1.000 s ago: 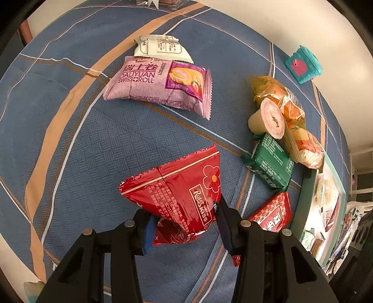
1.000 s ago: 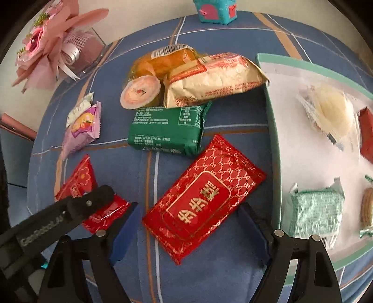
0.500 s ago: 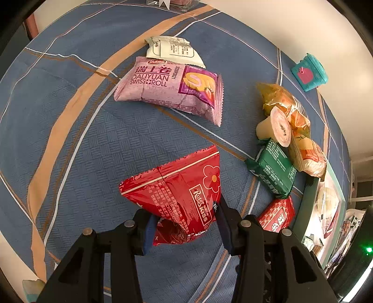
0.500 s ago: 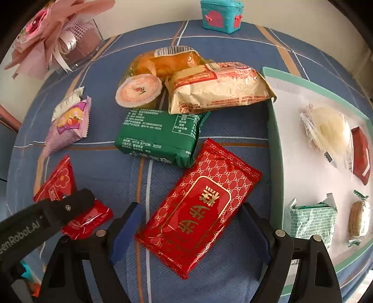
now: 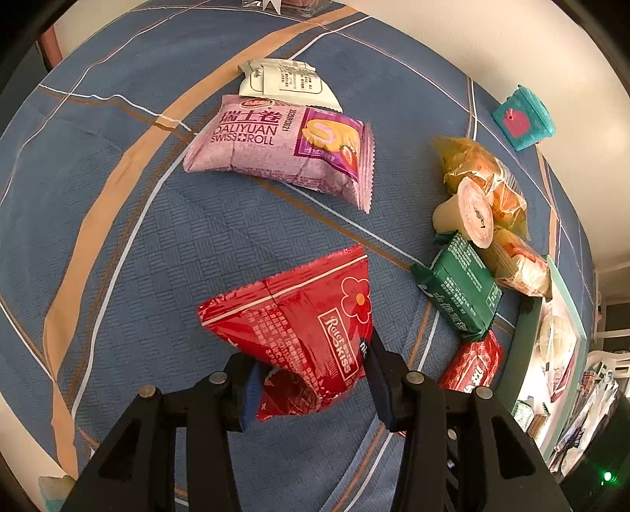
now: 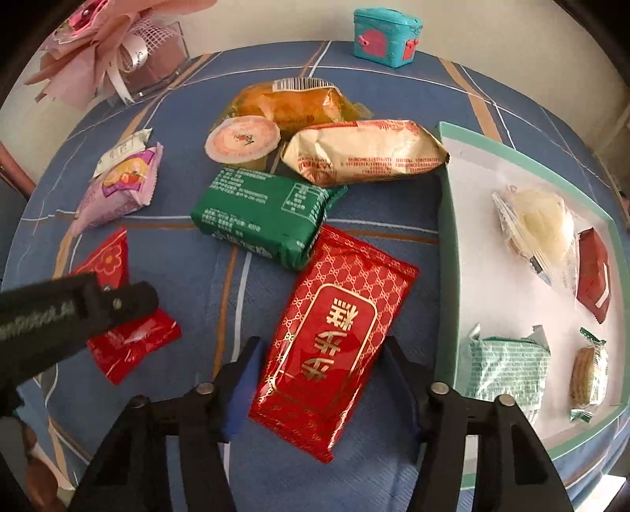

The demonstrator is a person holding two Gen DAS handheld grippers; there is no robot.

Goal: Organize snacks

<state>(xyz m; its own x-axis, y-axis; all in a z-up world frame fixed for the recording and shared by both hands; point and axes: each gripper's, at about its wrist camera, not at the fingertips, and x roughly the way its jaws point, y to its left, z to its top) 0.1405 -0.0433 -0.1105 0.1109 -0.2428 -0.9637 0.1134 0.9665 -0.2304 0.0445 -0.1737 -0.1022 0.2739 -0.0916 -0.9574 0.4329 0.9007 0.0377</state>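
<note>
My left gripper [image 5: 311, 378] is shut on a red Rate Kiss packet [image 5: 299, 327] and holds it just above the blue cloth; the right wrist view shows the same packet [image 6: 130, 338] at the left under that gripper's black body. My right gripper [image 6: 319, 378] points down over a red and gold packet [image 6: 338, 334] lying beside the green-rimmed tray [image 6: 447, 256]. Its jaws are closing, the packet is between them, and both pads meet the packet's long edges.
A green packet [image 6: 264, 212], jelly cup [image 6: 242, 141], beige packet [image 6: 366, 157] and orange bread [image 6: 295, 102] cluster beyond. A pink Swiss roll [image 5: 275, 153] lies far left. The tray holds several snacks. A teal box [image 6: 386, 37] and pink flowers [image 6: 98, 51] stand at the back.
The right gripper's jaws have drawn in from wide apart to the edges of the red and gold packet, which now lies more lengthwise between them. The left gripper has kept its hold.
</note>
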